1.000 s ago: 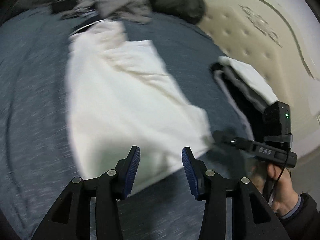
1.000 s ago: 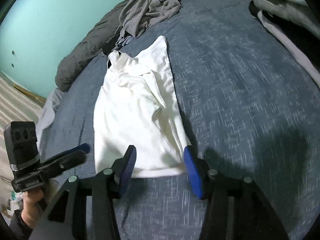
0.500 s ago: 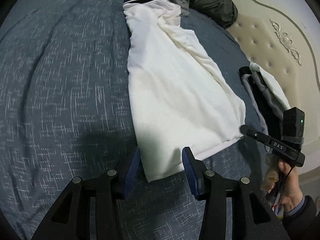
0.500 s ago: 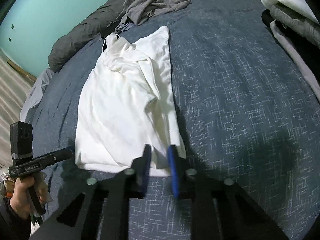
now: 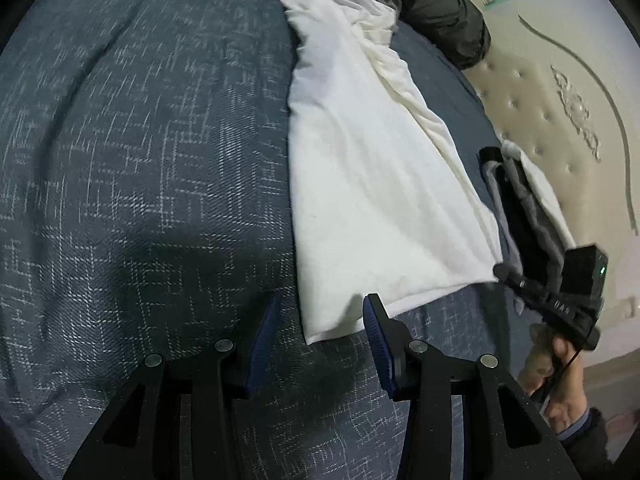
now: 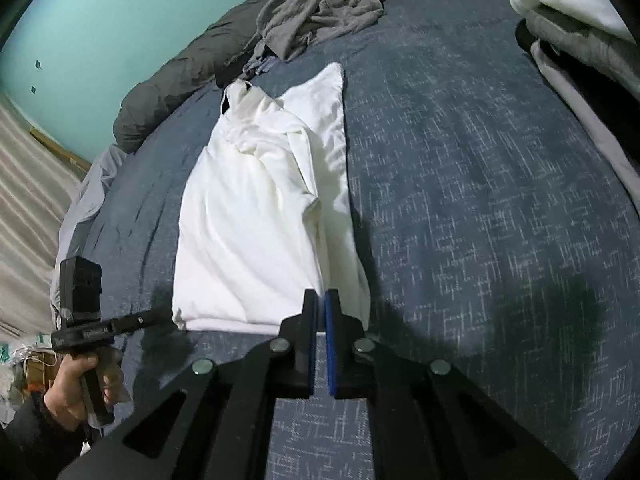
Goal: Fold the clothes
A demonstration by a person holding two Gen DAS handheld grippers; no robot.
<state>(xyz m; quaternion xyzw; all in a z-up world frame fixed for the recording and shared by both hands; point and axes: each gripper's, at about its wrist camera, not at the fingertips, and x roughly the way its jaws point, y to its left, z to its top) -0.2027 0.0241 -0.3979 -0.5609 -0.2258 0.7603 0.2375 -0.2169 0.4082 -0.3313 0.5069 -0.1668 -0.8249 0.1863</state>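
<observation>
A white shirt [image 5: 372, 184] with a dark collar lies flat and lengthwise on the blue bedcover [image 5: 140, 140]. My left gripper [image 5: 323, 300] is open, and the shirt's near left hem corner lies between its blue pads without being pressed. In the right wrist view, my right gripper [image 6: 321, 294] is shut on the shirt's [image 6: 256, 208] hem near the right corner. Each view shows the other gripper at the opposite hem corner: the right gripper [image 5: 504, 272] and the left gripper [image 6: 160, 316], each held by a hand.
A stack of folded clothes [image 5: 528, 200] sits by the padded headboard [image 5: 560, 92], to the right of the shirt. A crumpled grey garment [image 6: 316, 12] and a dark rolled duvet [image 6: 168, 92] lie beyond the collar. Striped flooring shows past the bed's left edge.
My right gripper's jaws have shut on the hem. My left gripper has come down and across to the shirt's left hem corner, its jaws still apart.
</observation>
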